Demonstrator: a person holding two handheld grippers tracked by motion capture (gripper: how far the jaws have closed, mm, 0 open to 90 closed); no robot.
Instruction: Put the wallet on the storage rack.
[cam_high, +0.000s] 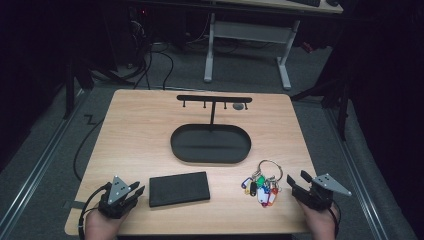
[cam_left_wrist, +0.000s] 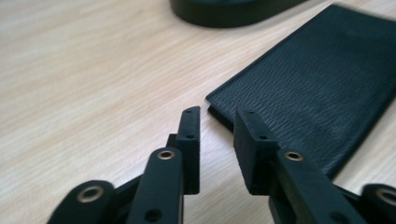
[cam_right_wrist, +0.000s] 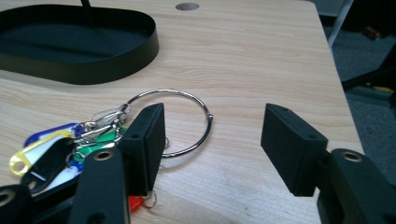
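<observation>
Left gripper (cam_left_wrist: 217, 119) narrow at wallet (cam_left_wrist: 317, 84) corner; right gripper (cam_right_wrist: 212, 140) wide beside key ring (cam_right_wrist: 187, 122).

A wooden table (cam_high: 135, 130) is set on a grey carpeted floor (cam_high: 45, 150). Behind it, a second desk (cam_high: 280, 6) on white legs (cam_high: 209, 50) is seen, with black cables (cam_high: 155, 60) trailed beneath. Metal rails (cam_high: 35, 170) are laid along both sides. The surrounding room is kept dark; the tabletop alone is lit.
</observation>
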